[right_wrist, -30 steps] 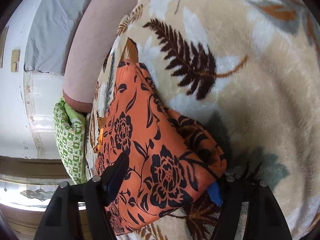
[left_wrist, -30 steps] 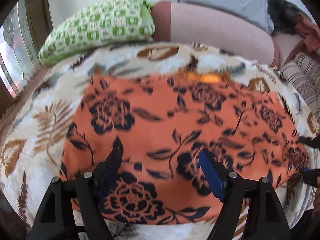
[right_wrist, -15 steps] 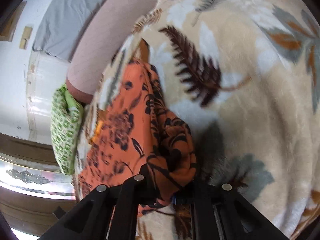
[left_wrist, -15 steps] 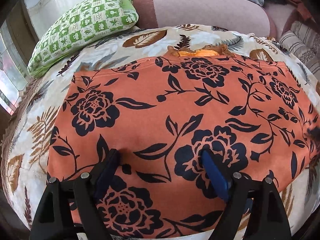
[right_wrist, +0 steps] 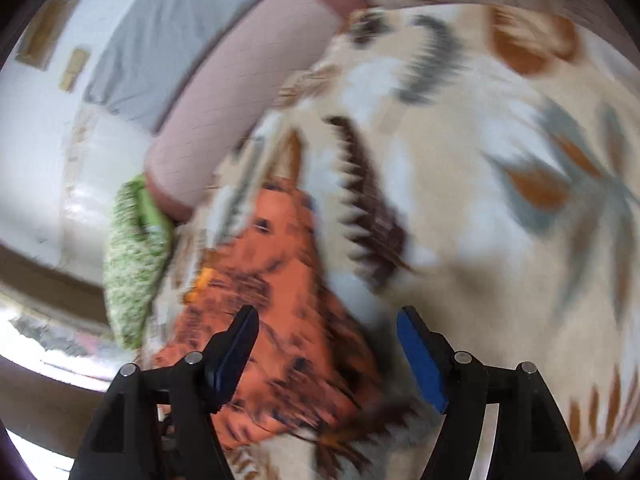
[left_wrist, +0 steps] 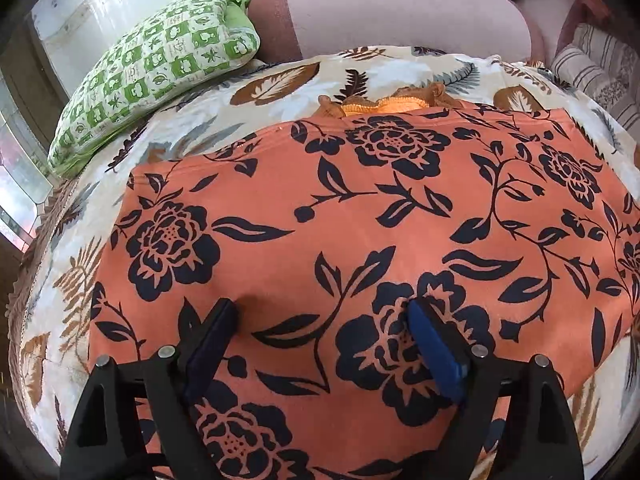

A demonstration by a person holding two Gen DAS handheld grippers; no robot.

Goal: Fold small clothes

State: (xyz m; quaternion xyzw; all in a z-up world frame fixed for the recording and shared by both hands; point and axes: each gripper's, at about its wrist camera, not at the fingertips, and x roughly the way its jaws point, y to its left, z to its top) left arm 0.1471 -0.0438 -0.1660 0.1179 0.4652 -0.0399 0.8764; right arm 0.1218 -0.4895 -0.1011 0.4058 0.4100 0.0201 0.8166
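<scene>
**A:** What does the left wrist view show?

**B:** An orange garment (left_wrist: 360,220) printed with dark navy flowers lies spread flat on a bed covered by a cream blanket (left_wrist: 280,92) with brown and grey leaf shapes. The garment fills most of the view, reaching close to the bed's near edge. A frilly orange trim peeks out at its far edge. The left hand-held gripper (left_wrist: 320,328) is just above the cloth near the garment's near edge, its jaws opening and spread wide. The blue pads flank a stretch of flat fabric without pinching it; whether the tips touch the cloth I cannot tell.

**A:** And beyond the garment?

**B:** A green-and-white checked pillow (left_wrist: 160,68) lies at the bed's far left corner, beside a pink bolster (left_wrist: 400,16) along the far edge. A striped cushion (left_wrist: 592,64) is at the far right.

**A:** What about the right wrist view?

**B:** It is heavily blurred. The right hand-held gripper (right_wrist: 326,328) is released, its jaws opening, with nothing pinched between them. Beneath and between the fingers is the garment's (right_wrist: 280,300) end, bunched and rumpled, on the blanket (right_wrist: 500,160). The pillow (right_wrist: 132,264) and bolster (right_wrist: 240,92) appear at the left, with a grey cloth (right_wrist: 172,28) lying behind the bolster.
</scene>
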